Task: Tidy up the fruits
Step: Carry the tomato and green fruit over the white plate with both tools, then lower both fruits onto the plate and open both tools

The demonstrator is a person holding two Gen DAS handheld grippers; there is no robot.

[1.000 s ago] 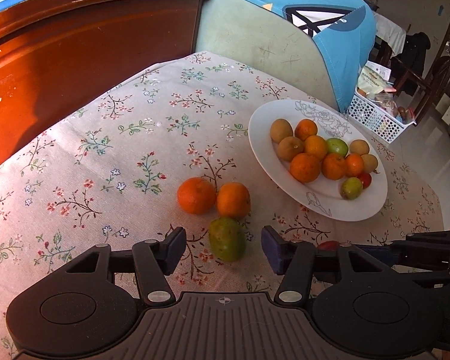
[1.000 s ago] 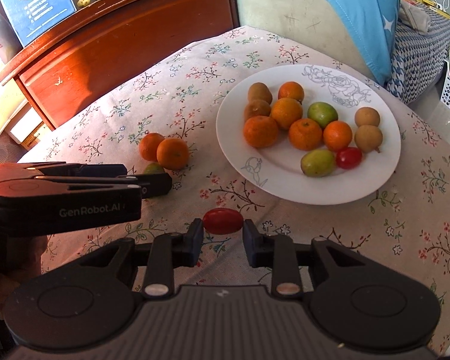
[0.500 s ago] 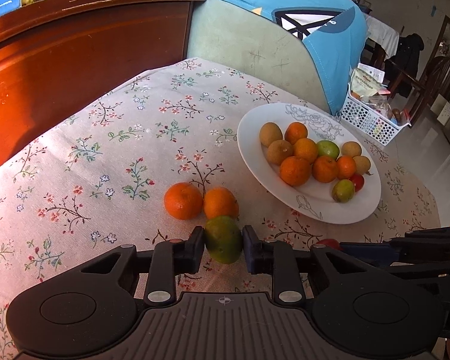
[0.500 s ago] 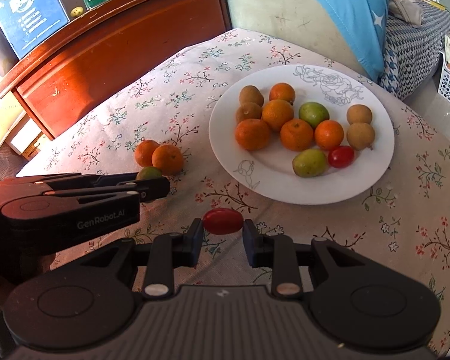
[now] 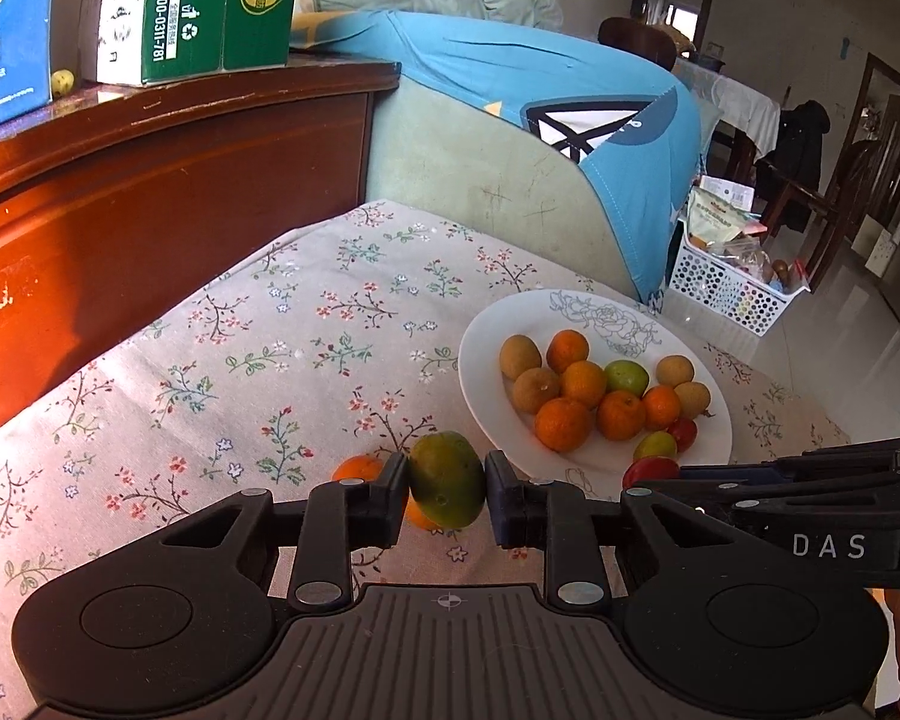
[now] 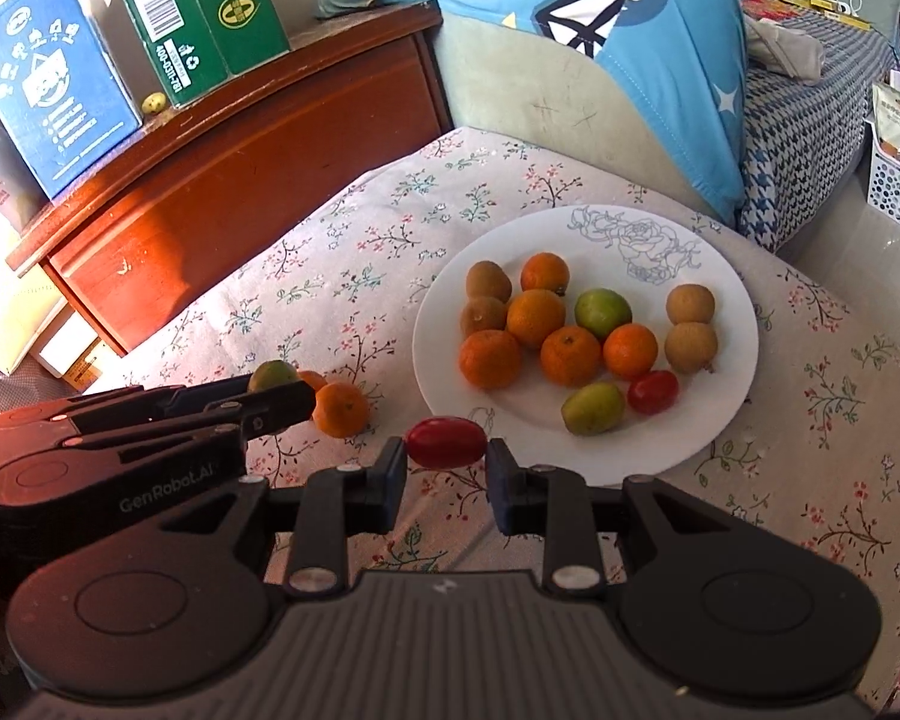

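On the floral tablecloth (image 5: 222, 360), as seen from the left wrist, a white plate (image 5: 492, 324) is shown carrying thirteen fruits: five oranges, four brown longans, two green fruits and one red tomato, with a second red one at the near rim partly hidden. The left gripper (image 5: 447, 483) is closed on a green-orange mandarin (image 5: 447, 480), which is pinched between both pads and held above the cloth. Two oranges (image 5: 357, 469) are partly hidden behind the left finger and the held fruit. The right gripper (image 5: 660, 477) is seen from the side at lower right, clamped on a red tomato (image 5: 651, 469) near the plate's front edge.

Above the same cloth, in the right wrist view, twelve fruits are counted on the plate (image 6: 726, 276): five oranges, four longans, two green fruits and one red tomato. The right gripper (image 6: 447, 450) is closed on an oblong red tomato (image 6: 447, 443), gripped end to end just in front of the plate's rim. The left gripper (image 6: 282, 399) is seen at left, shut on the green mandarin (image 6: 273, 373). Two oranges (image 6: 342, 409) lie on the cloth beside it.
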